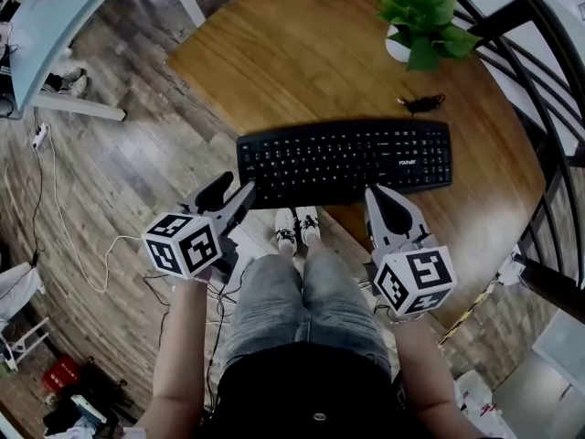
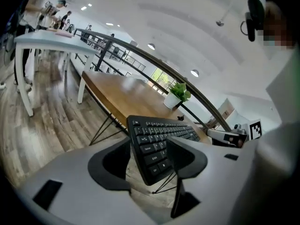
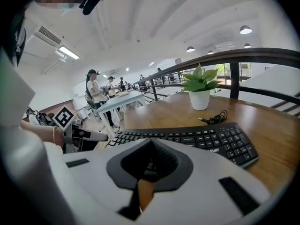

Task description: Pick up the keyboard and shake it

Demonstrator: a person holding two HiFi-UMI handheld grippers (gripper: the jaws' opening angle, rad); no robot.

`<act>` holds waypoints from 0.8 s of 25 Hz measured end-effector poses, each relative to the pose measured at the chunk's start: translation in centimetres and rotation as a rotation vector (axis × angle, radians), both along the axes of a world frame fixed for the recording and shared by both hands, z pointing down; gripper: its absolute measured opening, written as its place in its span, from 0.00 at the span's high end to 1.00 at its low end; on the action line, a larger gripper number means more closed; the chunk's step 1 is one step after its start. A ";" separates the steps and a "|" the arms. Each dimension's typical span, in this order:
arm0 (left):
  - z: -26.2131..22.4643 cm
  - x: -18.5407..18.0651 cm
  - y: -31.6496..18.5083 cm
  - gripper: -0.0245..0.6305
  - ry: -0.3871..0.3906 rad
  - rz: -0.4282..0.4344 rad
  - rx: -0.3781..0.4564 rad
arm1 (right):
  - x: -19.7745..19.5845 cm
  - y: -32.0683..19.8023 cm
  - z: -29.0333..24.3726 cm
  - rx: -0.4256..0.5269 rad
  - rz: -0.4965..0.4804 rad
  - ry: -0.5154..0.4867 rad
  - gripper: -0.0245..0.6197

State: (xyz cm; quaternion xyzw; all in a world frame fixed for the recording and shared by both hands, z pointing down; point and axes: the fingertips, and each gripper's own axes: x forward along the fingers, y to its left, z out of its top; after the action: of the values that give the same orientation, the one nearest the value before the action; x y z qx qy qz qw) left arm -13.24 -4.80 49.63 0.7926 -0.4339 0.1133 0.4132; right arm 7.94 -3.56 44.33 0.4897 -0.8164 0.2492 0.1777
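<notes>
Nothing lifted yet: the keyboard (image 1: 345,161) lies flat on the table (image 1: 302,53). Our left gripper (image 1: 236,190) has its fingers spread around its 8 o'clock corner, and our right gripper (image 1: 377,196) has its fingers closed, empty, at 5 o'clock.

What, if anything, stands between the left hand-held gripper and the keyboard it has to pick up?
Nothing visible does. The left hand-held gripper is at the left end of the keyboard, jaws apart, that end showing in the gap between them.

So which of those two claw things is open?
The left gripper: its jaws stand apart around a corner of the keyboard, while the right gripper has its jaws together.
</notes>
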 end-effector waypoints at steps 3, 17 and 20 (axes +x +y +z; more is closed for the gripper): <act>1.6 0.3 0.3 0.55 0.023 0.030 -0.062 | 0.1 0.0 0.4 -0.007 0.007 -0.005 0.92; 4.8 3.5 -0.2 0.52 0.360 0.075 -0.195 | 0.6 1.3 2.8 -0.048 0.036 -0.021 0.92; 4.9 4.6 -0.3 0.52 0.396 0.127 -0.203 | 0.9 1.4 3.2 -0.052 0.044 -0.021 0.92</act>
State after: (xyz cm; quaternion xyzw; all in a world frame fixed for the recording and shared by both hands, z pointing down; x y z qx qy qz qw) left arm -8.64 -5.11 54.57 0.7794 -0.2797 0.0245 0.5600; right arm 8.87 -2.20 47.50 0.5001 -0.8004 0.2796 0.1761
